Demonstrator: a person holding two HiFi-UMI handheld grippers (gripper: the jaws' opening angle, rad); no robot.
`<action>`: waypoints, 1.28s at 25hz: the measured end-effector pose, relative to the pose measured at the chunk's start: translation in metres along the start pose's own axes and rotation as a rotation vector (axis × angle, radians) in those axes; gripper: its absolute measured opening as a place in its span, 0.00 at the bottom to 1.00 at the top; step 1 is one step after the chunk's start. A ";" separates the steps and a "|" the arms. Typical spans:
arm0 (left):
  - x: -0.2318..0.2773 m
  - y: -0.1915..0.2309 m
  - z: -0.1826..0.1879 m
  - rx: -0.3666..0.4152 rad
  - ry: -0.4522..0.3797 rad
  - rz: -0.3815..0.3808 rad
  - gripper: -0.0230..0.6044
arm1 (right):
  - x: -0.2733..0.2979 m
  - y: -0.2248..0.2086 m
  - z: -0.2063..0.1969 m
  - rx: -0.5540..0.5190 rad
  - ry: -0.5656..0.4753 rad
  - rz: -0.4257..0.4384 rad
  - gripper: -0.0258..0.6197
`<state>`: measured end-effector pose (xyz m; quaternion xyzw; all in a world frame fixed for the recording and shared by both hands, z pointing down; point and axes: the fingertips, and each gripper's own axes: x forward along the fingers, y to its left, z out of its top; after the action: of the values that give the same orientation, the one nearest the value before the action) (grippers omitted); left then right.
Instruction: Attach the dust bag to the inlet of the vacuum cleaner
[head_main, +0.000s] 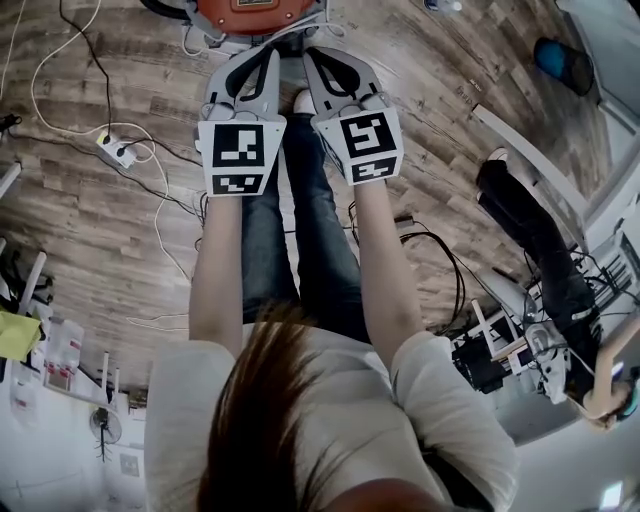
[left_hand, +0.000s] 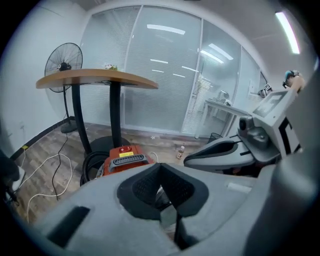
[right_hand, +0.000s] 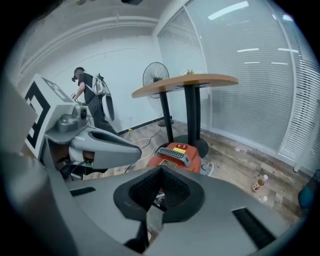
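Observation:
The orange vacuum cleaner (head_main: 255, 12) stands on the wood floor just beyond my feet, its grey handle and red switch on top (left_hand: 124, 159) (right_hand: 175, 154). Both grippers are held up side by side in front of me, pointing down toward it. My left gripper (head_main: 270, 58) (left_hand: 160, 169) is shut with nothing between its jaws. My right gripper (head_main: 312, 58) (right_hand: 160, 172) is also shut and empty. Each one shows in the other's view, the right gripper (left_hand: 227, 150) and the left gripper (right_hand: 102, 145). No dust bag shows in any view.
A round wooden table (left_hand: 97, 78) on a black pedestal stands behind the vacuum, with a floor fan (left_hand: 63, 59) beyond. A black hose (left_hand: 92, 167) coils beside the vacuum. A power strip (head_main: 116, 150) with white cables lies at left. A small bottle (left_hand: 180, 151) stands on the floor. Another person (head_main: 540, 240) stands at right.

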<state>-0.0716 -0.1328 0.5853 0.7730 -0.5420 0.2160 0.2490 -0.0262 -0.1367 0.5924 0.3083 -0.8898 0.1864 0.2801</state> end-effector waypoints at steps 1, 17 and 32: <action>-0.004 0.001 0.007 -0.010 -0.020 0.007 0.06 | -0.004 0.000 0.008 0.012 -0.024 -0.009 0.04; -0.080 0.007 0.146 0.002 -0.270 0.070 0.06 | -0.092 -0.010 0.140 0.113 -0.285 -0.105 0.04; -0.159 -0.022 0.256 0.121 -0.403 0.046 0.06 | -0.182 0.011 0.230 0.045 -0.384 -0.131 0.04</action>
<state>-0.0847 -0.1689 0.2860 0.8016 -0.5843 0.0948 0.0835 -0.0030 -0.1634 0.3010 0.4016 -0.9005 0.1254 0.1100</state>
